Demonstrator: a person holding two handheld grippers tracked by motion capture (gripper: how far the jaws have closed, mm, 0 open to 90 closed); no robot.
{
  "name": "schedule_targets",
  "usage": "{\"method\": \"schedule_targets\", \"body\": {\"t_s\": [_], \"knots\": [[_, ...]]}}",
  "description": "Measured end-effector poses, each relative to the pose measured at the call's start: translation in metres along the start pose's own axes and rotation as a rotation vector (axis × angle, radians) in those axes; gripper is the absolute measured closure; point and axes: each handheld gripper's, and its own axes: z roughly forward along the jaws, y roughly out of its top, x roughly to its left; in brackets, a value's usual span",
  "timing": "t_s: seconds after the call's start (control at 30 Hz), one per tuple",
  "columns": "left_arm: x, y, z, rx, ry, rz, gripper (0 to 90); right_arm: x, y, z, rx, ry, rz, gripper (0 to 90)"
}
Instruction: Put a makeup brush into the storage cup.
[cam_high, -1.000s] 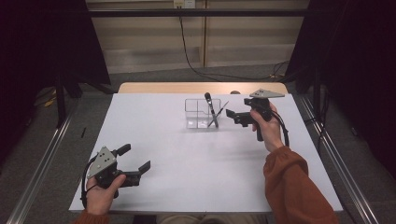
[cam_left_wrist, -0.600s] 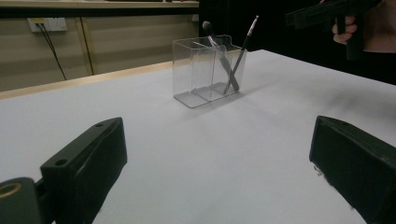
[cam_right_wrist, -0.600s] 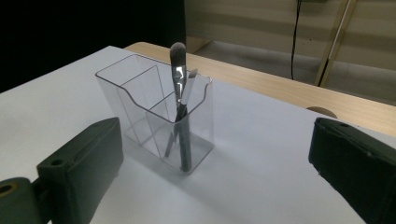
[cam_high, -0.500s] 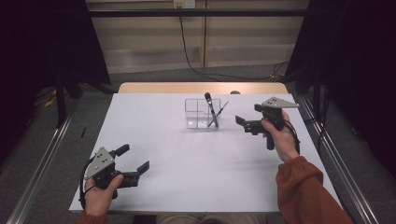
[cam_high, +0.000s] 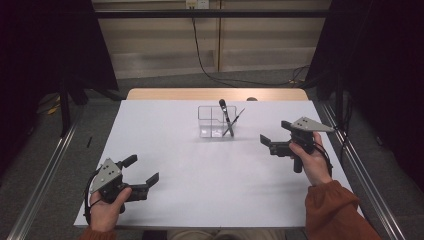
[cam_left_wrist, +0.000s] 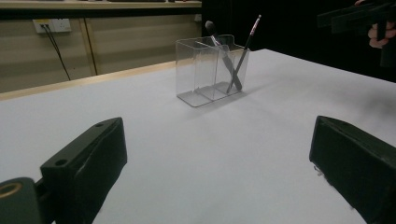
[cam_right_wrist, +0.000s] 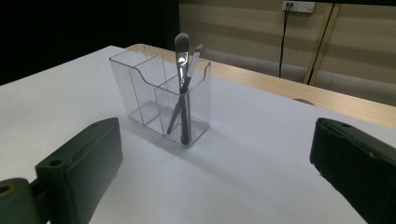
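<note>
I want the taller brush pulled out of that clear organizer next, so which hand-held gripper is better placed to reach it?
Probably the right hand-held gripper. It hangs open beside the clear organizer, level with the compartment holding the tall brush. The left hand-held gripper, also open, sits at the table's near left corner, much farther away.

2 brushes (cam_high: 226, 116), 1 clear organizer (cam_high: 211, 121), 2 grippers (cam_high: 141, 173)

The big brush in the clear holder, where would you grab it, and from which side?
Probably by its handle just under the head, where the big brush rises above the rim of the holder, coming from above. It leans in the end compartment, crossed with a thin brush, so only the top is free. The right gripper is nearer and open.
</note>
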Motion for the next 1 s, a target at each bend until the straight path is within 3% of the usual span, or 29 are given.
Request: {"method": "schedule_targets", "body": {"t_s": [0.3,0.57,1.0], "knots": [[-0.001,0.0,0.001,-0.012,0.002,-0.003,4.0,0.006,-0.012,-0.023,-0.02,-0.015,-0.012,1.9],[-0.001,0.0,0.0,-0.013,0.002,-0.004,4.0,0.005,-0.024,-0.039,-0.048,-0.034,0.032,2.0],[-0.002,0.0,-0.001,-0.013,-0.001,-0.002,3.8,0.008,-0.043,-0.063,-0.077,-0.065,0.051,2.0]]}}
